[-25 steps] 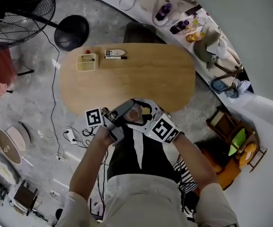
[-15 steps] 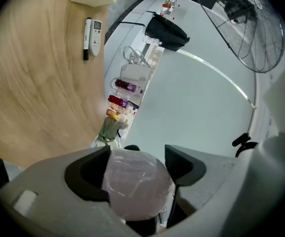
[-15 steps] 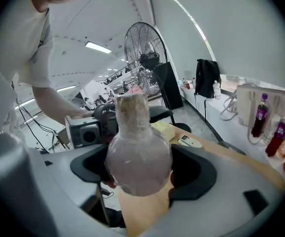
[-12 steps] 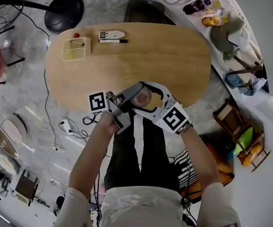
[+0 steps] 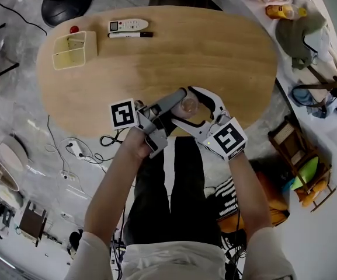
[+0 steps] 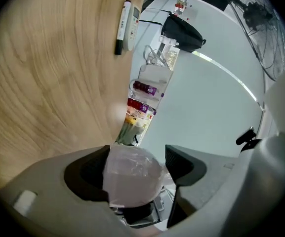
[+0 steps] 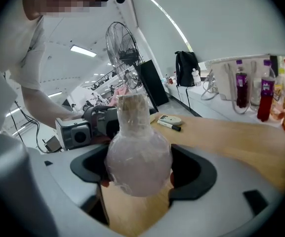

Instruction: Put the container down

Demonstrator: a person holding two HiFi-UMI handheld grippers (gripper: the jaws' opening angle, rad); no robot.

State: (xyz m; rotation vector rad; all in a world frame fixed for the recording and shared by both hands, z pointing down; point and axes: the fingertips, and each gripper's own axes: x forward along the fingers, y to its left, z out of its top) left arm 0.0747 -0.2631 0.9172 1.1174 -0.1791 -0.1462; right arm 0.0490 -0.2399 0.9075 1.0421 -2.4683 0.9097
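Both left gripper (image 6: 135, 171) and right gripper (image 7: 138, 171) clamp the container (image 5: 188, 105)

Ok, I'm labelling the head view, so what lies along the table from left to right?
Yellow tray → remote → container. The marker lies alongside the remote, so it has no clear place in the order.

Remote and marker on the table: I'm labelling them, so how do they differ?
The remote is broad and pale; the marker is thin and partly dark. The remote lies nearer the far edge of the table, the marker on the person's side of it. Both lie flat and parallel on it.
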